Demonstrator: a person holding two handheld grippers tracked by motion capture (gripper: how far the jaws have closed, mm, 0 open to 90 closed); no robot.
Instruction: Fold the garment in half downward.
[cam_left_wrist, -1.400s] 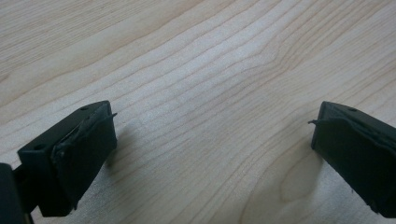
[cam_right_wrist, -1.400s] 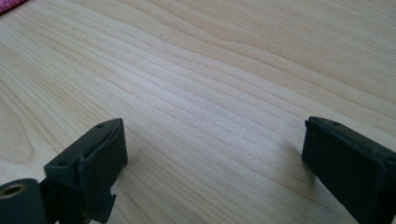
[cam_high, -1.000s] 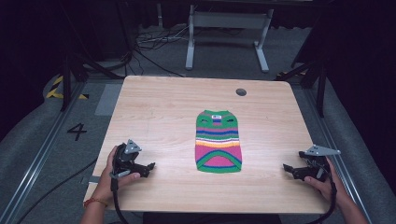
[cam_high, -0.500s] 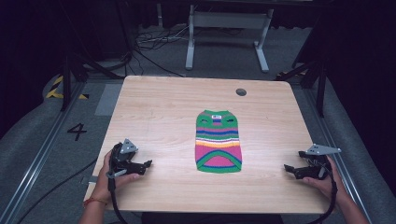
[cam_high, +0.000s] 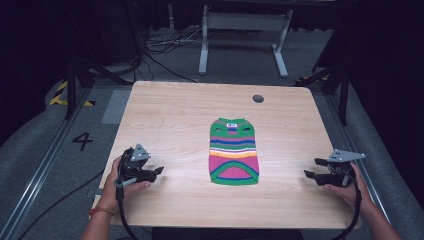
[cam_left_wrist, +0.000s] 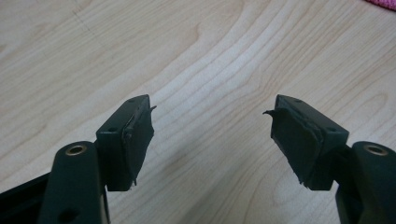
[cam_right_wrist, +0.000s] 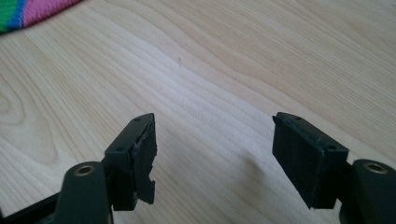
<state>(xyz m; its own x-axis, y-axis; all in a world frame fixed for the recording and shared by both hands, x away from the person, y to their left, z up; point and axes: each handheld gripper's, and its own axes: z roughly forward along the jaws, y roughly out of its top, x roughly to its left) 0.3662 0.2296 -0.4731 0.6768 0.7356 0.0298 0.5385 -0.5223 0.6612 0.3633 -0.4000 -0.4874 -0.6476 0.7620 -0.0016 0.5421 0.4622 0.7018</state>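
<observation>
Two hand-held black grippers, left gripper (cam_high: 156, 171) and right gripper (cam_high: 311, 168), rest jaws spread and empty at light wooden table's (cam_high: 175, 115) near edge, striped multicolour knitted sweater (cam_high: 233, 151) flat between them.

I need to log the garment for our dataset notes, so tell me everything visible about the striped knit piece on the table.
The striped knit garment looks like a small sleeveless sweater, lying flat on the wooden table, a little right of centre. Its neck end points away from the person and carries a small white label. Bands run green, blue, white, orange and pink, with a green and blue edge at the rounded hem. Two pink patches sit near the neck. Neither gripper touches it: the left gripper and the right gripper rest open on either side.
</observation>
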